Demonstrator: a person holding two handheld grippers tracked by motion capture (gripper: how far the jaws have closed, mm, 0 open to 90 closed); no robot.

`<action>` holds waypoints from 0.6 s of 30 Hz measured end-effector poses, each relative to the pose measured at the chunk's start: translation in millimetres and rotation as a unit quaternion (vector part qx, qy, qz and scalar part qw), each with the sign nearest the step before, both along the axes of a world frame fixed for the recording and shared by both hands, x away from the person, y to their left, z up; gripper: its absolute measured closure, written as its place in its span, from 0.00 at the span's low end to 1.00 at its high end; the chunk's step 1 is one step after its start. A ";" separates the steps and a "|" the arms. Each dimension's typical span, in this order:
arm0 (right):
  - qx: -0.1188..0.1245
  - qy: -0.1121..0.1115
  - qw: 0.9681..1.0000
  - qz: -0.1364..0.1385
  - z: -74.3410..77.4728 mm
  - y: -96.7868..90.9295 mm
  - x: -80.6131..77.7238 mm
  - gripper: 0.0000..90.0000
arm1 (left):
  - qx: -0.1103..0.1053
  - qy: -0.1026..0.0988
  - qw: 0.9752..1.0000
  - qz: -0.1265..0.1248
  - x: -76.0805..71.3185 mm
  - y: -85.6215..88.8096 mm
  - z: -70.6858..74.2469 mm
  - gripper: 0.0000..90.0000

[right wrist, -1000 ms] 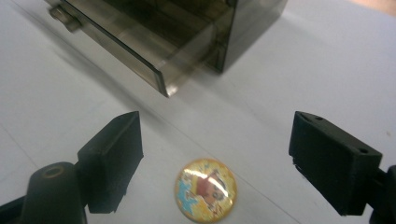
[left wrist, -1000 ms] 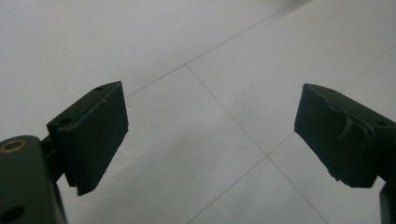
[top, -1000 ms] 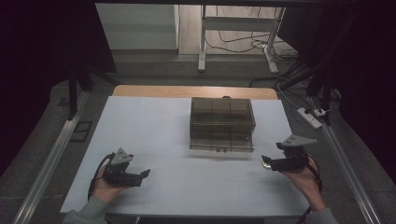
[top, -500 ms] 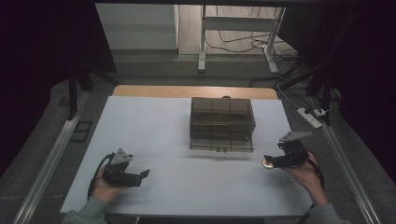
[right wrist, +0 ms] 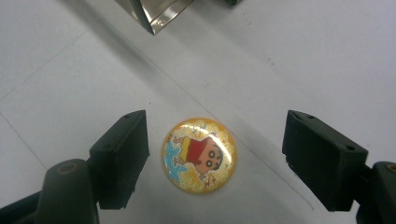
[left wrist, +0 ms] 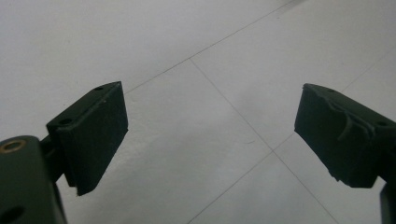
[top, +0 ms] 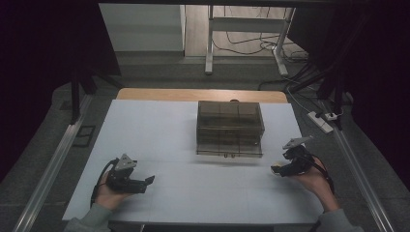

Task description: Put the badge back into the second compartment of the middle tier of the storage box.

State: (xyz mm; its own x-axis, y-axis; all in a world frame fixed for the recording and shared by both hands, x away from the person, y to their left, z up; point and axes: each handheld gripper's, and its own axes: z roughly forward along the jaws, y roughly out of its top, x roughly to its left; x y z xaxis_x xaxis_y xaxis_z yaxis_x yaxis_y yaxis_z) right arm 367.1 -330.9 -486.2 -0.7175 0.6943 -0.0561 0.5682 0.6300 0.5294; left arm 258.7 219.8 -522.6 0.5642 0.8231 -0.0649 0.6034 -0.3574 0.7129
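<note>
The round cartoon badge (right wrist: 199,154) lies flat on the white table (top: 159,125) near its right edge, directly between the spread jaws of the right gripper (right wrist: 215,158), slightly closer to one jaw and apparently touching neither. The smoky clear plastic compartment box (top: 230,128) stands beyond it toward the table's middle. The left gripper (left wrist: 210,140), jaws also spread and empty, hovers over bare table near the front left corner, so the right hand is much the nearer.

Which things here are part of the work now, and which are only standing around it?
In the work:
- round cartoon badge, lying flat on the table between the jaws of the open right claw
- clear compartment box, mid-table

Only standing around:
- left claw, open over bare table
- power strip on the floor
</note>
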 end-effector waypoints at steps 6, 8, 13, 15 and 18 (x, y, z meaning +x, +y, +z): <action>-0.007 0.012 1.000 0.003 -4.2 0.0 0.5 0.26 | 0.001 0.001 1.000 -0.001 0.2 0.5 -0.4 0.11; -0.009 0.018 1.000 0.006 -6.4 0.2 0.3 0.28 | 0.002 0.001 1.000 -0.001 0.3 0.6 -0.5 0.11; -0.014 0.028 0.999 0.010 -9.8 0.4 -0.4 0.31 | 0.003 0.003 1.000 -0.002 0.5 0.5 -1.0 0.11; -0.018 0.030 0.999 0.010 -11.1 0.8 -0.4 0.32 | 0.003 0.003 1.000 -0.002 0.6 0.3 -1.1 0.11; -0.020 0.033 0.999 0.014 -12.1 1.1 -0.3 0.35 | 0.003 0.004 1.000 -0.002 0.9 0.2 -1.6 0.11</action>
